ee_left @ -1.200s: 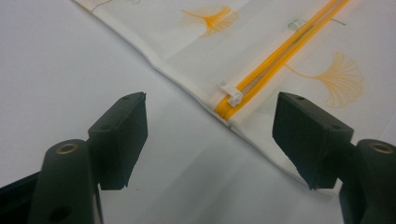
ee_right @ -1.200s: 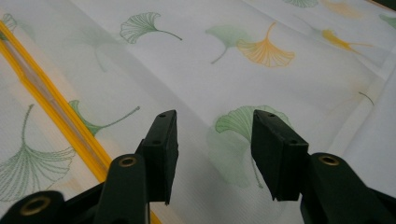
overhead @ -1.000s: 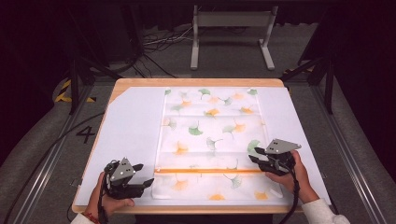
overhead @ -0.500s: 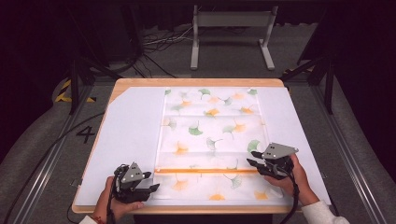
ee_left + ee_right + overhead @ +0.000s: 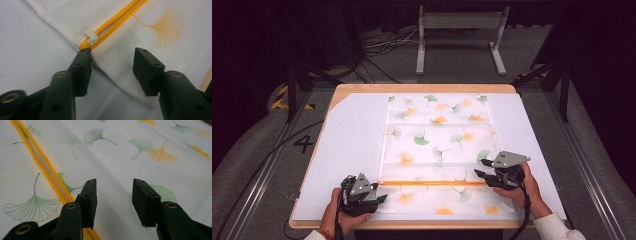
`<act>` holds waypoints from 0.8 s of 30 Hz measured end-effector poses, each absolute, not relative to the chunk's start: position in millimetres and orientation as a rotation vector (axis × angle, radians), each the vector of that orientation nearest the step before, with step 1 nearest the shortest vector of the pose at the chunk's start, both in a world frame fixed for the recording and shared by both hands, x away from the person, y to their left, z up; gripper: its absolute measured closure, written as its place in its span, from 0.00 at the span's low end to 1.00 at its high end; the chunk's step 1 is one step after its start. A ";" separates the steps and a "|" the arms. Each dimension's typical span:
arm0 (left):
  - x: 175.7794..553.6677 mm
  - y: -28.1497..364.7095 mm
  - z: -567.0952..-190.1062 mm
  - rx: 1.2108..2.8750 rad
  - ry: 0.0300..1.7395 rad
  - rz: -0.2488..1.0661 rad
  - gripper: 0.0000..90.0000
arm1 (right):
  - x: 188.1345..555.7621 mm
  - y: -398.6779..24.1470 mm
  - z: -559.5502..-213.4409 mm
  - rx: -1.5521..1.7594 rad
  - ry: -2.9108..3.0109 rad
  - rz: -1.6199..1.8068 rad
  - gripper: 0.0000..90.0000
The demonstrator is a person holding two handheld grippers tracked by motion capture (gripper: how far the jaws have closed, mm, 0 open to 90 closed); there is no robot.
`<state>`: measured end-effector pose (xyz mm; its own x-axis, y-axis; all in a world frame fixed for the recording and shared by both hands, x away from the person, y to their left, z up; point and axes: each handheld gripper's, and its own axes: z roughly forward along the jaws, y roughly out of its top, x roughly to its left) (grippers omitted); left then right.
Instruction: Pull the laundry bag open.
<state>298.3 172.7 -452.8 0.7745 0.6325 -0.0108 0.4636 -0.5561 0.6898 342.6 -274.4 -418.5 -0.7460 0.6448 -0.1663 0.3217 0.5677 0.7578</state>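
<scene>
Lowered since the earlier frame, my left gripper point(image 5: 379, 199), jaws just closing yet apart, straddles the mesh bag point(image 5: 437, 145) edge beside its orange zipper point(image 5: 432, 183); my right gripper point(image 5: 480, 173) hovers open above it.

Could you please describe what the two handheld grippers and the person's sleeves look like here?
Both the left gripper and the right gripper are black, each with two flat, blocky jaws fixed by brass-coloured rivets. A grey three-cornered plate tops each one, and a black cable trails back from each. The person wears white sleeves, and something red shows at the left wrist.
</scene>
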 end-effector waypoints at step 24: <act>300.5 175.6 -450.9 2.244 0.798 0.318 0.99 | 352.1 -188.7 -389.7 0.718 2.430 1.195 0.53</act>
<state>300.5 175.6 -450.9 0.7777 0.6286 -0.0089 0.4506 -0.5475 0.7051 352.1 -188.7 -389.7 -0.8149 0.5744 -0.0772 0.2896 0.5188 0.8043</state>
